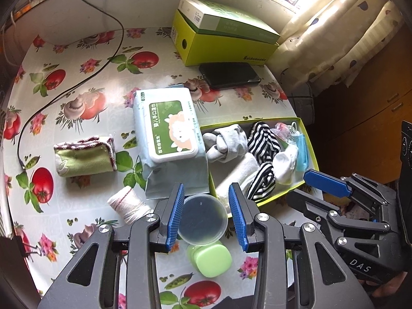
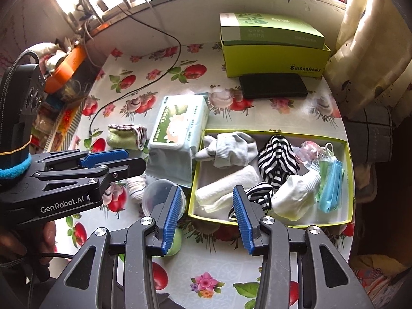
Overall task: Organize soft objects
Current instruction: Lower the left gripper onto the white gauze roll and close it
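Note:
A shallow yellow-green box (image 2: 348, 180) on the table holds grey socks (image 2: 231, 152), a striped black-and-white cloth (image 2: 278, 162), white socks (image 2: 293, 198), a white towel (image 2: 226, 185) and blue masks (image 2: 331, 188). Left of the box lie a wet-wipes pack (image 1: 167, 131), a folded green towel (image 1: 85, 157) and a rolled white sock with red stripes (image 1: 127, 206). My left gripper (image 1: 206, 190) hangs open above a clear round container (image 1: 203, 221), gripping nothing. My right gripper (image 2: 206, 190) is open and empty over the box's near-left corner.
A green case (image 1: 209, 260) lies near the clear container. At the back stand a large green shoebox (image 1: 226, 43) with a carton on top and a black wallet (image 1: 229, 74). A black cable (image 1: 77, 82) crosses the flowered tablecloth. Curtains hang at the right.

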